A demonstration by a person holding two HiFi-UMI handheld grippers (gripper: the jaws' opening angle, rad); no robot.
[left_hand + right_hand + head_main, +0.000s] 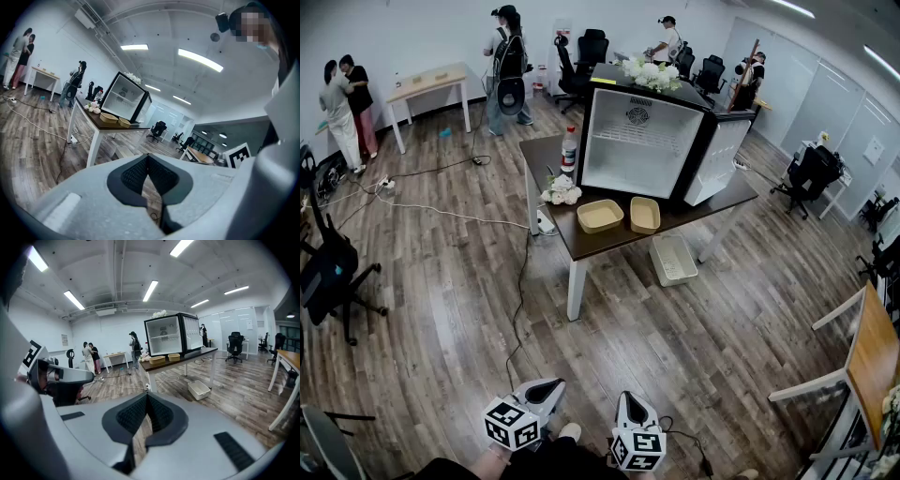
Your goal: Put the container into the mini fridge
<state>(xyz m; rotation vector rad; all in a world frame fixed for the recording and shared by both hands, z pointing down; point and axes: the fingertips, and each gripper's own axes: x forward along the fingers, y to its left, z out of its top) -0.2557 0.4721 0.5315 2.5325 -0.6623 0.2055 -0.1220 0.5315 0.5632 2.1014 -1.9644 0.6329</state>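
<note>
Both the left gripper (551, 384) and right gripper (628, 397) are pinched together, empty, well short of the far table (581, 244), so step close and open one squarely over the left tan container (600, 216) lying before the open mini fridge (642, 141)

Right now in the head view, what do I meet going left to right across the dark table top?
white flowers → wider tan container → narrower tan container → mini fridge's open door

Bright, even light from ceiling strip lamps (151, 290); sharp pictures, strong fisheye bending and dark corners.
</note>
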